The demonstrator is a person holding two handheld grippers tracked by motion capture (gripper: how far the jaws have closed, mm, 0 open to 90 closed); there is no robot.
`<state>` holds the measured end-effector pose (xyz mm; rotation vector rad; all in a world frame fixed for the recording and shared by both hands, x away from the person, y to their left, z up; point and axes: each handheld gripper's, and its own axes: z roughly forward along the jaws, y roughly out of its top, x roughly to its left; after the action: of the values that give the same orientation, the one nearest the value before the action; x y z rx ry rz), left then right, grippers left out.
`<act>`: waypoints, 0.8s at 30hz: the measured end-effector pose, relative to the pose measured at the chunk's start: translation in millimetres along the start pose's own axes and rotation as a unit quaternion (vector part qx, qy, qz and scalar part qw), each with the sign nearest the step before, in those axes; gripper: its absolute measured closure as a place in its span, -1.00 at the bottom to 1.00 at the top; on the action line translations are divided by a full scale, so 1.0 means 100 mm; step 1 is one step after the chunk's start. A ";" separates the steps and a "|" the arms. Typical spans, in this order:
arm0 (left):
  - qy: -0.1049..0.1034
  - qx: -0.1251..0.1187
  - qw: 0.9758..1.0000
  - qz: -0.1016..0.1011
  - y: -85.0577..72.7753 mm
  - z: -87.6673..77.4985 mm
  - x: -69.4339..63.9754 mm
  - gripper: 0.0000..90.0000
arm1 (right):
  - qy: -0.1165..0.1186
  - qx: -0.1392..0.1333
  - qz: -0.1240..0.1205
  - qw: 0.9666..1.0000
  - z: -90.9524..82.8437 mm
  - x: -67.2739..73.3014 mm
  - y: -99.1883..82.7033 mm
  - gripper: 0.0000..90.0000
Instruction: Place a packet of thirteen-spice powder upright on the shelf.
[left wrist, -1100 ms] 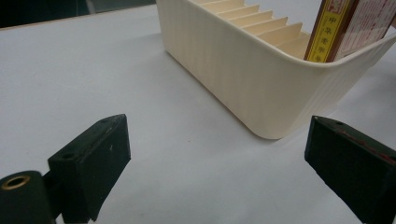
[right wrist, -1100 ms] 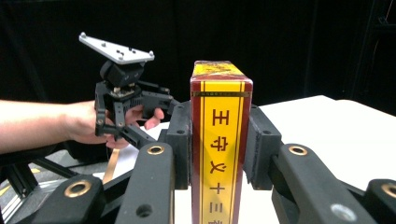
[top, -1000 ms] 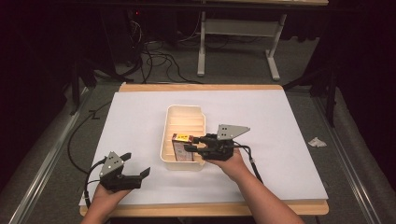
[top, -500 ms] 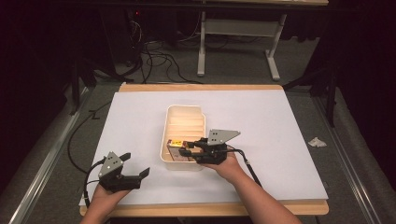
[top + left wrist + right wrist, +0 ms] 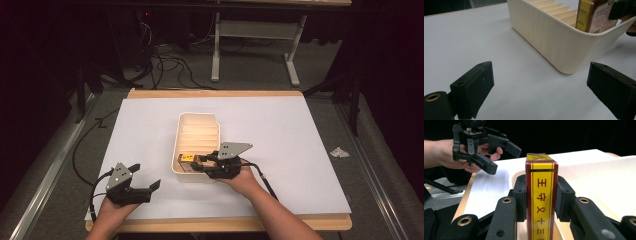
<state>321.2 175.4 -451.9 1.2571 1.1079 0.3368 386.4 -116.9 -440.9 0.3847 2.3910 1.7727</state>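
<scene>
Evidently, the right gripper (image 5: 541, 197) clamped the box (image 5: 541, 195) between its jaws to slot it into the tray (image 5: 180, 145); the left gripper (image 5: 145, 182) waited agape.

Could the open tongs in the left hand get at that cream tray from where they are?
Probably yes: the left tongs stand open, and bare white table lies between them and the tray's near corner.
</scene>
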 end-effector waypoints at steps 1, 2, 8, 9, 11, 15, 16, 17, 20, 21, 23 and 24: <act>-0.001 0.002 1.000 0.001 0.00 0.00 0.00 -0.83 | 0.000 0.002 0.000 1.000 0.00 0.00 0.00 0.51; -0.001 0.001 1.000 0.002 0.00 0.00 0.00 -0.83 | -0.001 0.003 0.003 1.000 -0.01 0.00 0.00 0.51; -0.001 0.004 1.000 0.002 -0.01 0.01 0.00 -0.83 | -0.001 0.007 0.009 1.000 -0.04 -0.01 -0.01 0.50; -0.001 0.003 1.000 0.002 0.00 0.01 0.00 -0.83 | -0.002 0.007 0.012 1.000 -0.05 0.00 -0.02 0.49; -0.001 0.003 1.000 0.001 0.00 0.01 -0.01 -0.83 | -0.004 0.009 0.010 1.000 -0.07 0.01 -0.03 0.49; -0.003 0.009 1.000 0.007 -0.02 0.02 -0.02 -0.83 | -0.009 0.016 0.010 1.000 -0.11 0.02 -0.03 0.48; -0.002 0.007 1.000 0.005 -0.02 0.02 -0.02 -0.83 | -0.009 0.018 0.013 1.000 -0.12 0.03 -0.04 0.48; -0.002 0.007 1.000 0.003 -0.02 0.02 -0.02 -0.83 | -0.009 0.017 0.010 1.000 -0.13 0.02 -0.05 0.48; -0.001 0.009 1.000 0.006 -0.03 0.03 -0.02 -0.83 | -0.010 0.019 0.017 1.000 -0.15 0.01 -0.06 0.47; -0.001 0.009 1.000 0.008 -0.03 0.03 -0.02 -0.83 | -0.010 0.018 0.021 1.000 -0.16 0.01 -0.07 0.46; -0.001 0.008 1.000 0.005 -0.02 0.03 -0.01 -0.83 | -0.012 0.020 0.024 0.999 -0.17 0.01 -0.07 0.45; -0.001 0.008 1.000 0.005 -0.02 0.03 -0.01 -0.83 | -0.012 0.019 0.024 0.999 -0.17 0.00 -0.07 0.44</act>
<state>322.5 171.7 -453.6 1.2765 1.1055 0.3357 380.7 -134.5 -442.9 0.4691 2.4225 1.7328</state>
